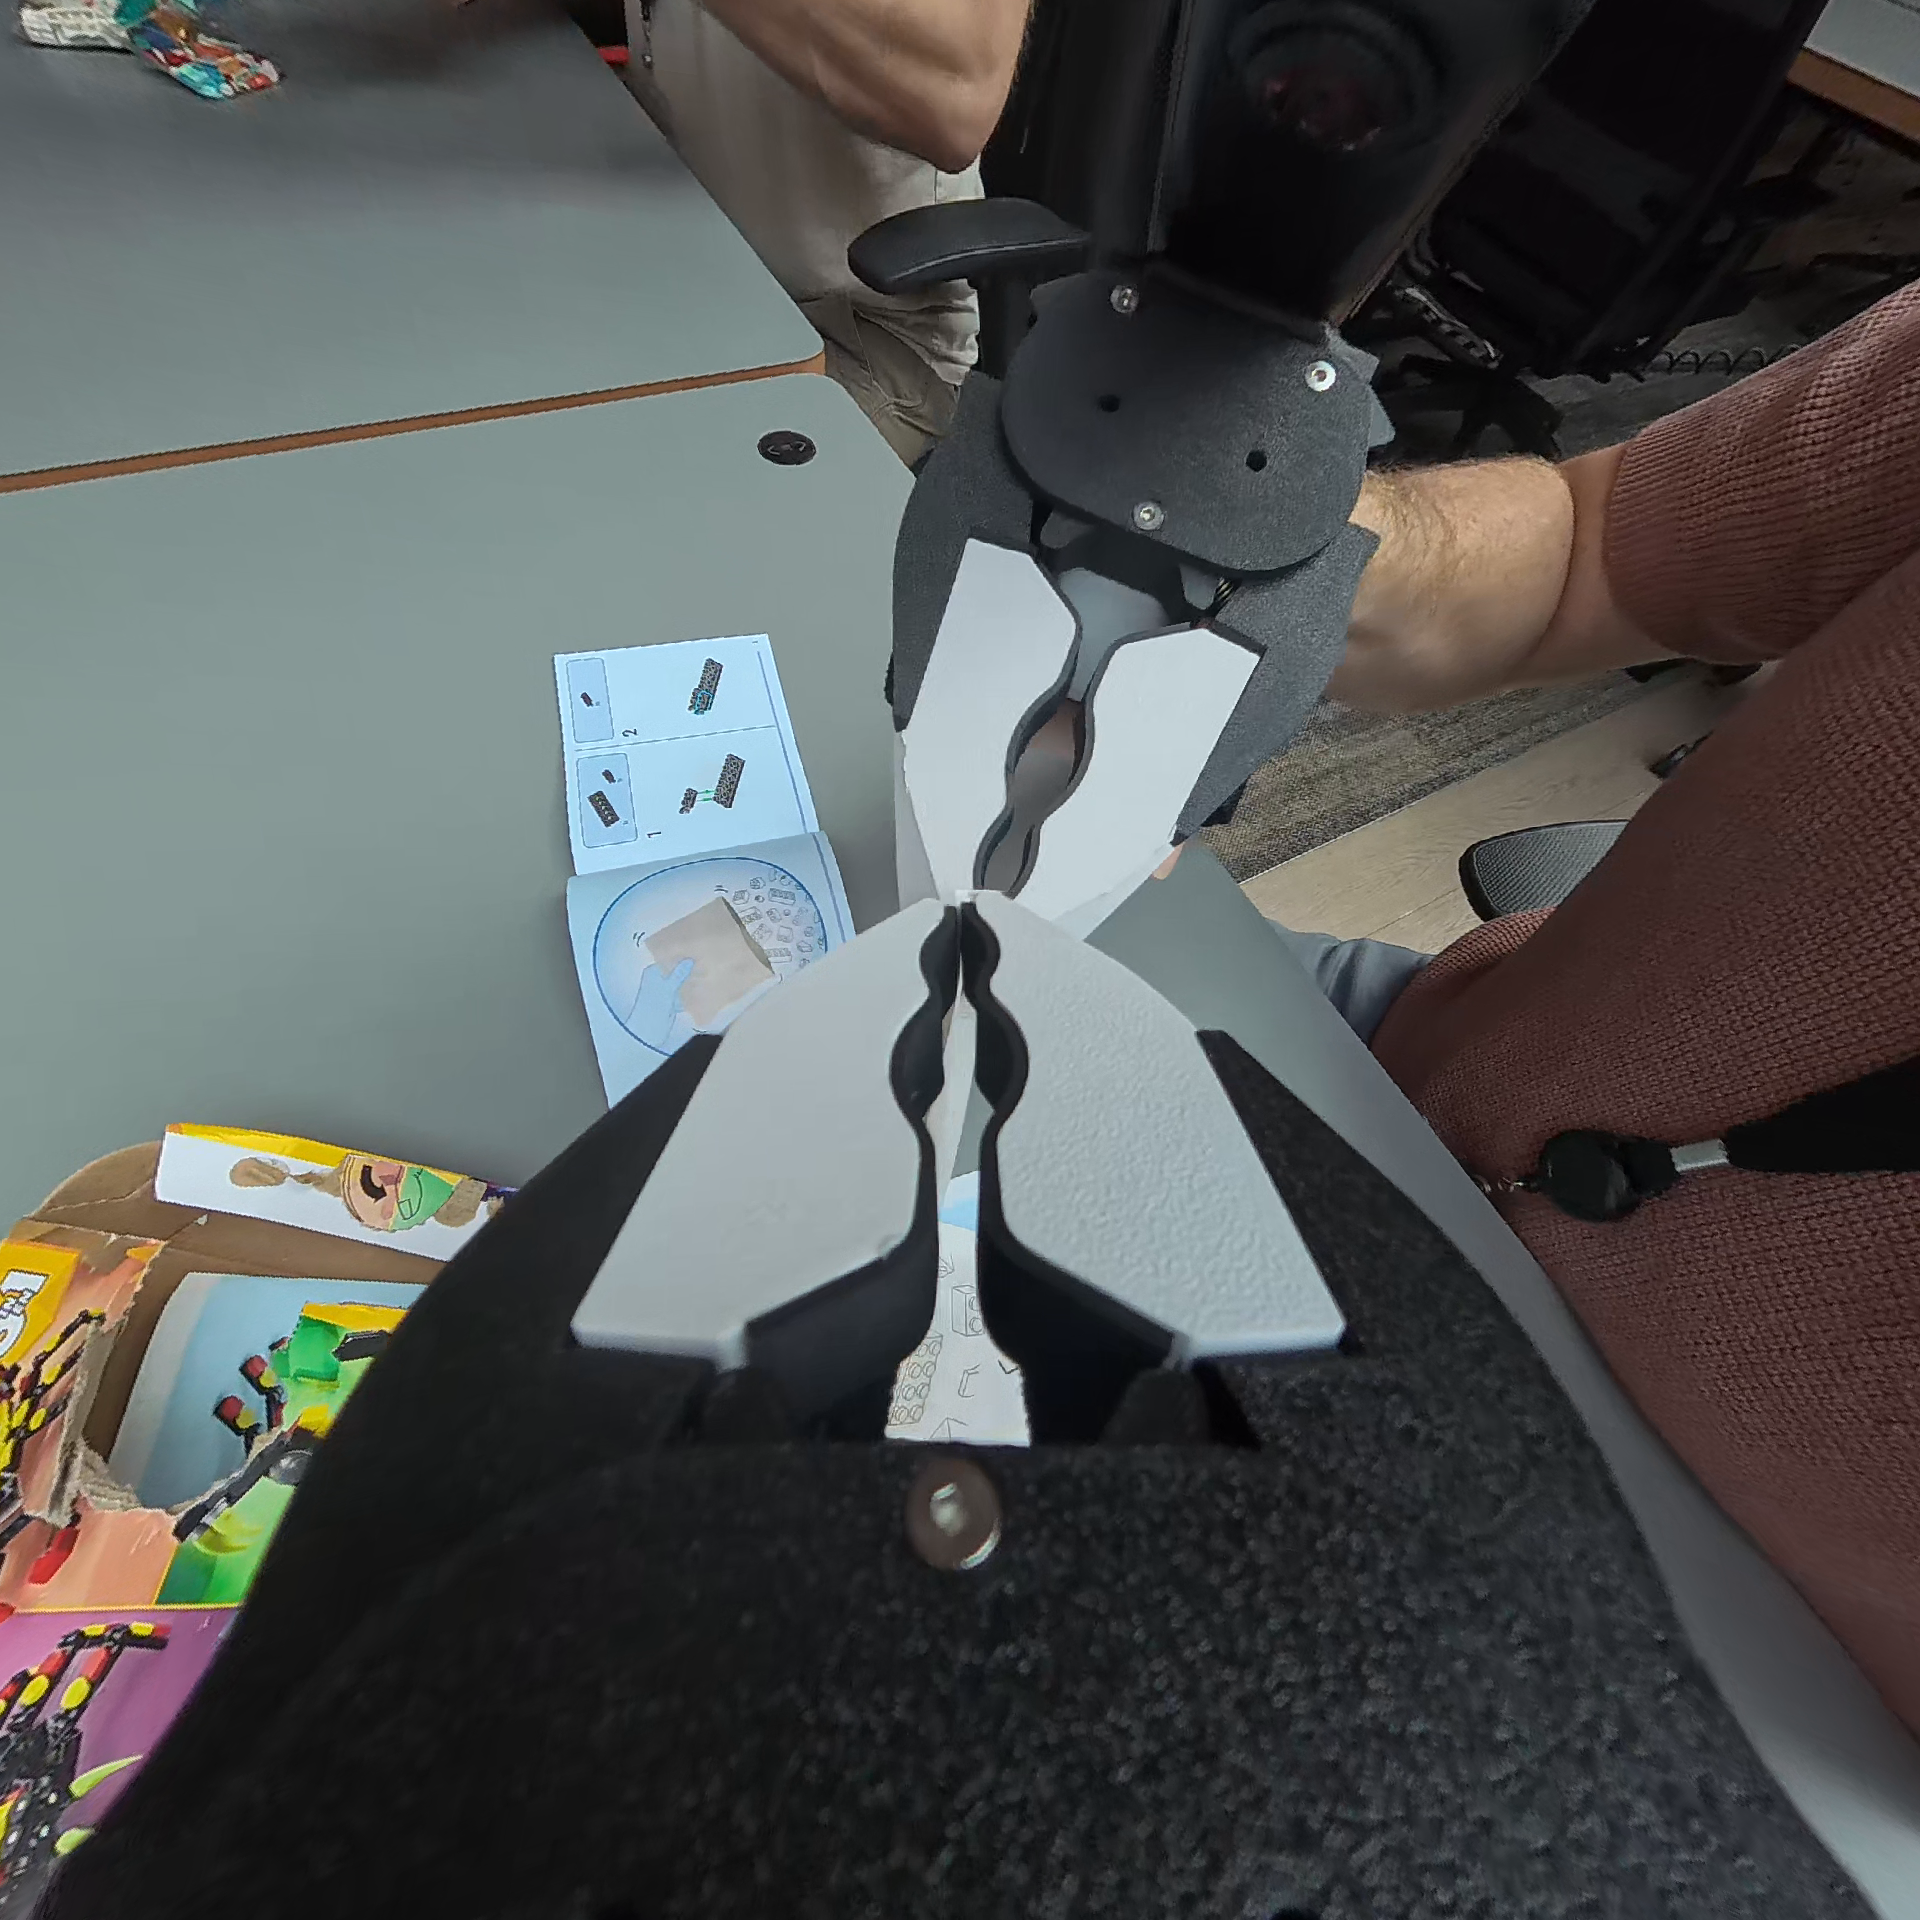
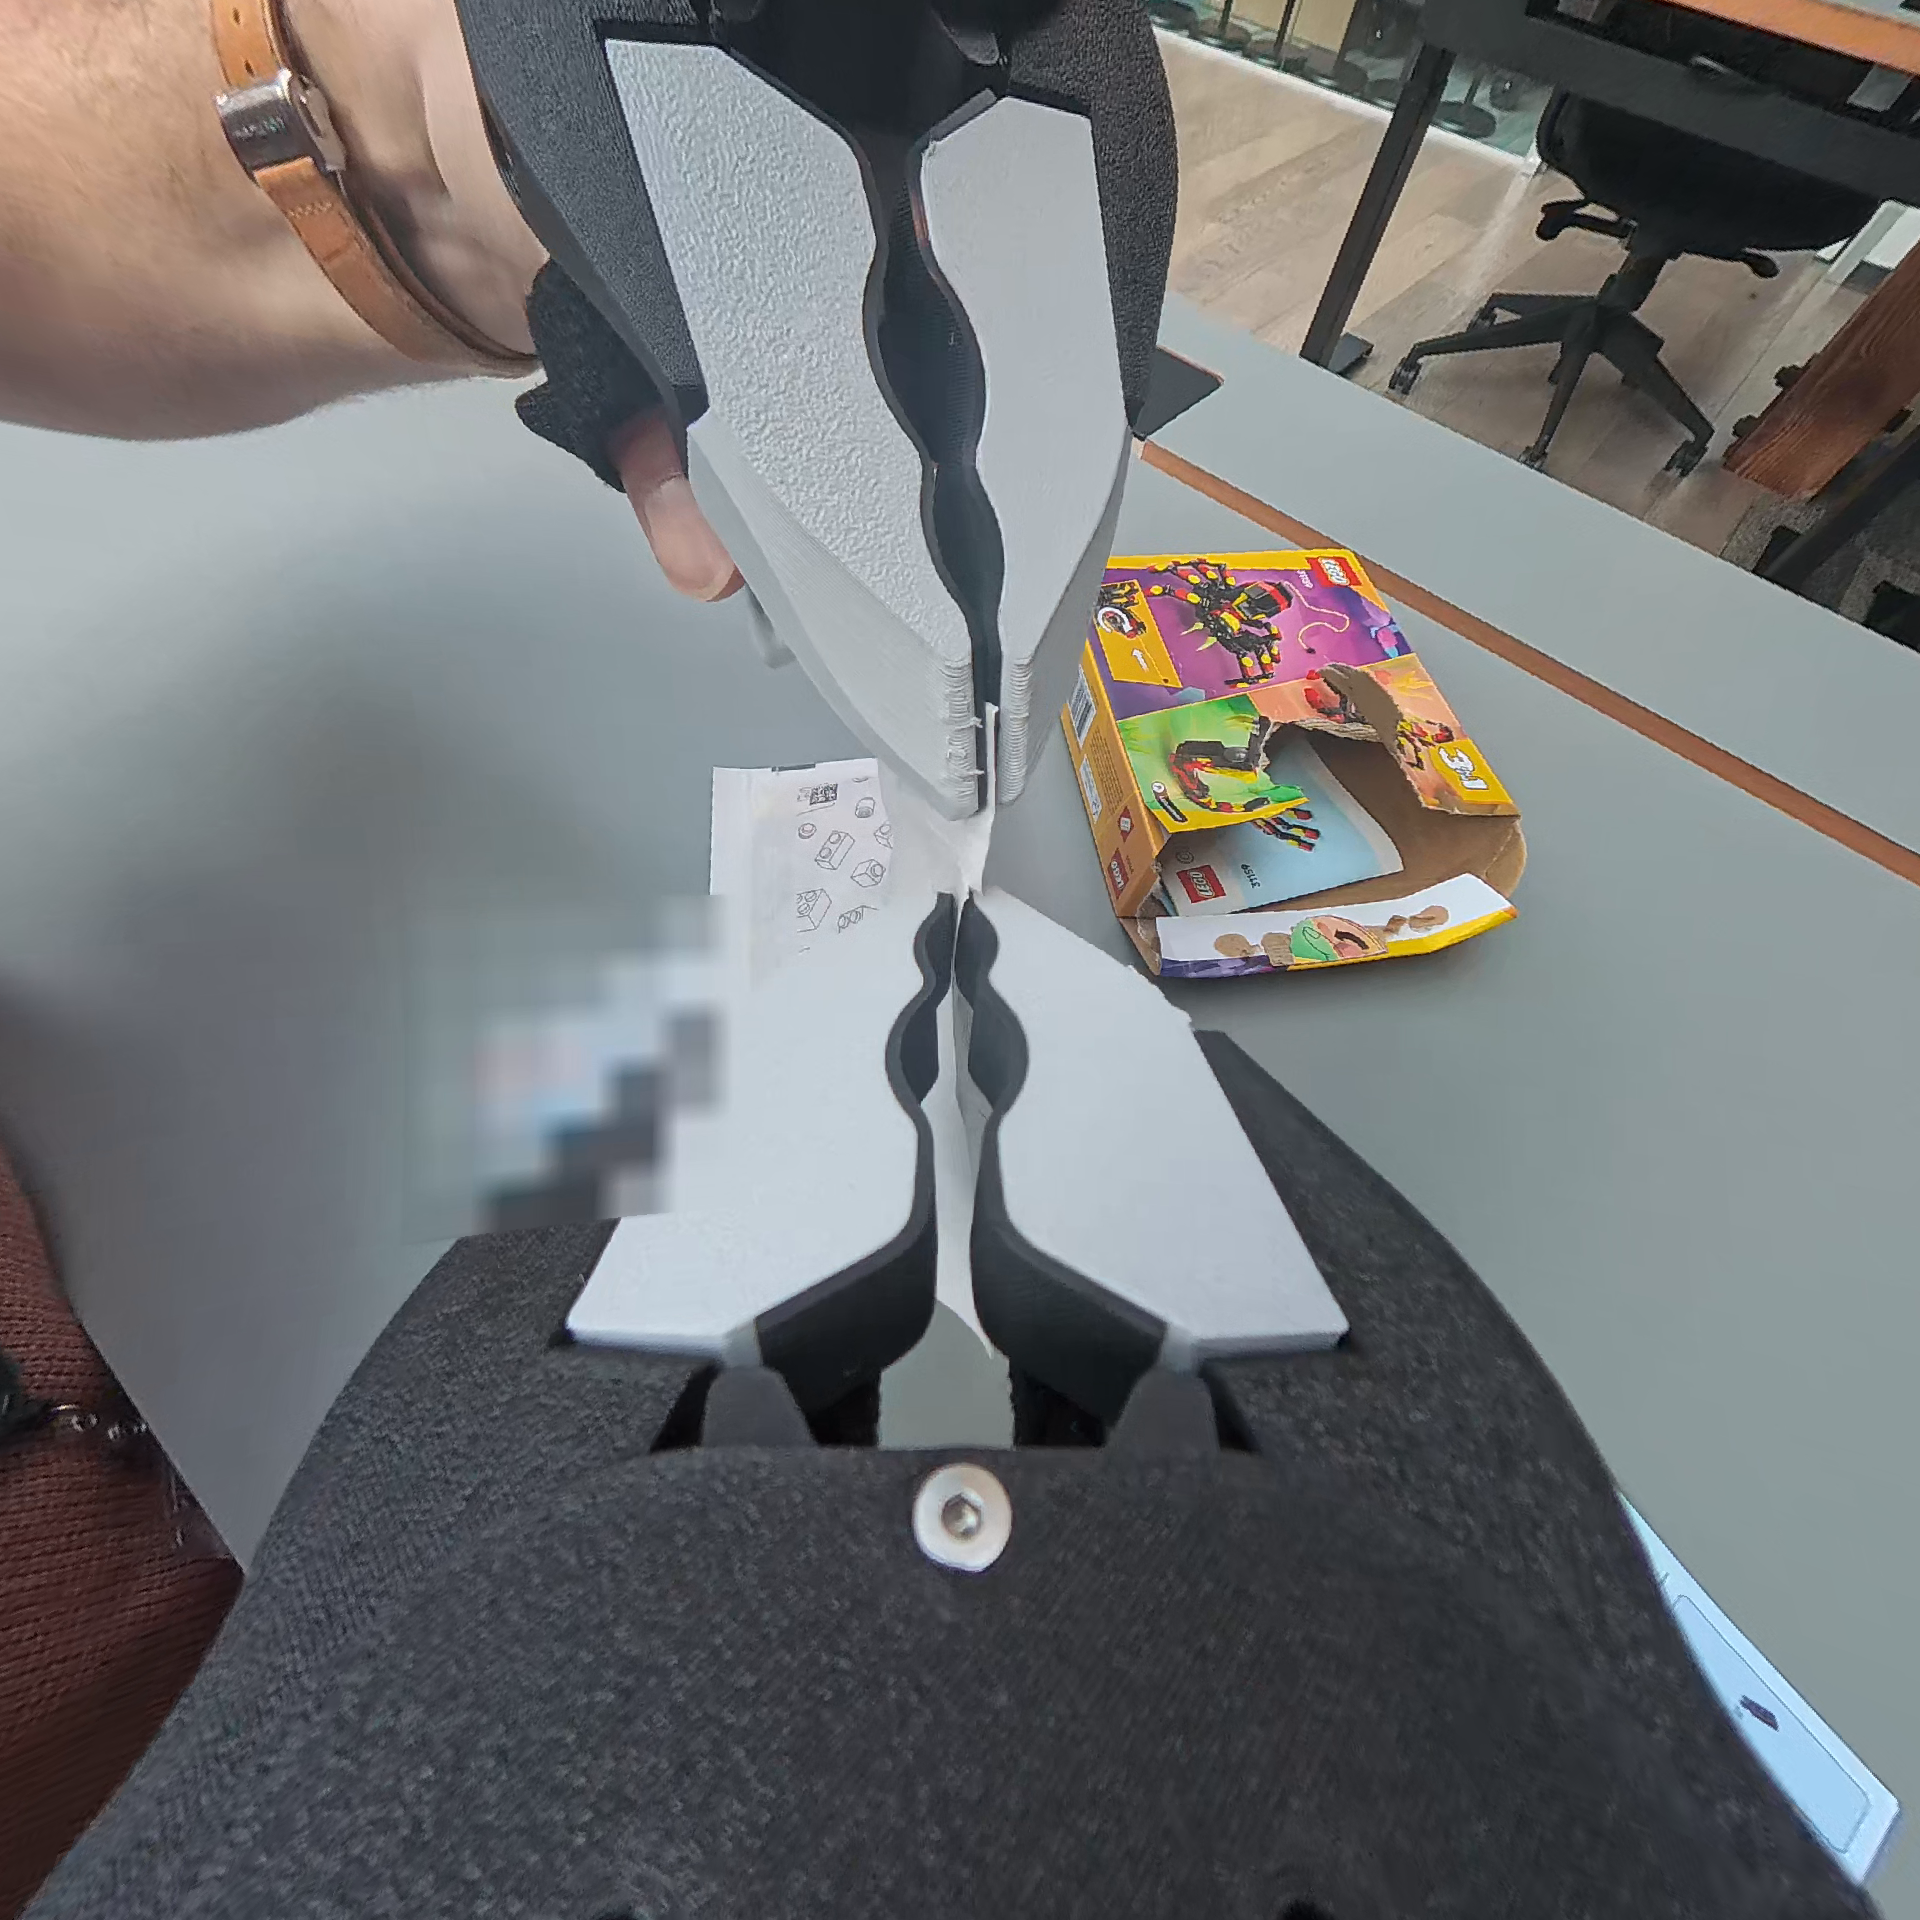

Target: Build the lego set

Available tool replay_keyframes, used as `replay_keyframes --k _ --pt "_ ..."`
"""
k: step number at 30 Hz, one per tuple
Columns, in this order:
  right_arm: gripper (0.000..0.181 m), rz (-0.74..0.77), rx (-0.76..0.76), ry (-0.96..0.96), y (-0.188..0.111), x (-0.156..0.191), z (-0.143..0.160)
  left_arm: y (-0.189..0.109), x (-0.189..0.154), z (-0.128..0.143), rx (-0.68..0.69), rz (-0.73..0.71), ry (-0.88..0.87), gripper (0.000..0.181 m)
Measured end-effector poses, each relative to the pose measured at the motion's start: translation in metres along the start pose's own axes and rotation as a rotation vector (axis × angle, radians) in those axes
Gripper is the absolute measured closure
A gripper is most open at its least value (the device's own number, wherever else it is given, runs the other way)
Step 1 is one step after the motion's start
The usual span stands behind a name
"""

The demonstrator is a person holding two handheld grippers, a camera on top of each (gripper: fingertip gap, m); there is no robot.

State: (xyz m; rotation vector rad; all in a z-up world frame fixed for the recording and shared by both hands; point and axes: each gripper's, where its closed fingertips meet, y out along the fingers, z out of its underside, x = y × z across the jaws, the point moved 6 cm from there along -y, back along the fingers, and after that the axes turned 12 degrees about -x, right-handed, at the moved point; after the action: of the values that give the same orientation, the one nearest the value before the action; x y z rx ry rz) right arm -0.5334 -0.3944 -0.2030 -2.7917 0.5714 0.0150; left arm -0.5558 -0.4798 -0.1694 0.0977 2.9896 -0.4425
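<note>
A white paper bag (image 2: 821,852) printed with brick outlines hangs above the grey table (image 2: 312,675), pinched between both grippers. My left gripper (image 1: 961,906) is shut on one part of the bag's edge; a strip of the bag (image 1: 951,1340) shows between its fingers. My right gripper (image 2: 961,902) is shut on the bag edge right beside it. The two grippers meet tip to tip: the right one (image 1: 992,883) comes in from above in the left wrist view, the left one (image 2: 987,795) from above in the right wrist view. No loose bricks show.
An open instruction booklet (image 1: 686,758) lies on the table beyond the grippers. A torn-open yellow and purple set box (image 2: 1288,748) lies on its side; it also shows in the left wrist view (image 1: 156,1403). Another person's arm (image 1: 883,73) and office chairs (image 2: 1621,239) are nearby. Less than 4 cm separates the two grippers' tips.
</note>
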Motion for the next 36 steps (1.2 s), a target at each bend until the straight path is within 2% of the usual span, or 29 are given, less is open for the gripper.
replay_keyframes --k 2,7,15,27,36 --pt "0.181 0.032 0.007 -0.018 0.001 -0.001 -0.002 -0.001 0.002 -0.001 -0.019 -0.045 -0.01 0.181" --pt "0.181 0.197 0.079 -0.274 0.008 0.011 -0.003 0.001 0.005 0.009 -0.044 -0.118 -0.056 0.181" --pt "0.181 0.304 0.084 -0.404 0.014 0.014 -0.002 0.0 0.011 0.016 -0.074 -0.262 -0.036 0.181" --pt "0.181 0.33 -0.045 -0.317 0.005 0.019 0.0 -0.021 0.042 0.032 -0.156 -0.456 -0.064 0.181" --pt "0.181 0.295 -0.067 -0.293 0.007 0.028 0.014 -0.039 0.056 0.046 -0.222 -0.525 -0.13 0.181"
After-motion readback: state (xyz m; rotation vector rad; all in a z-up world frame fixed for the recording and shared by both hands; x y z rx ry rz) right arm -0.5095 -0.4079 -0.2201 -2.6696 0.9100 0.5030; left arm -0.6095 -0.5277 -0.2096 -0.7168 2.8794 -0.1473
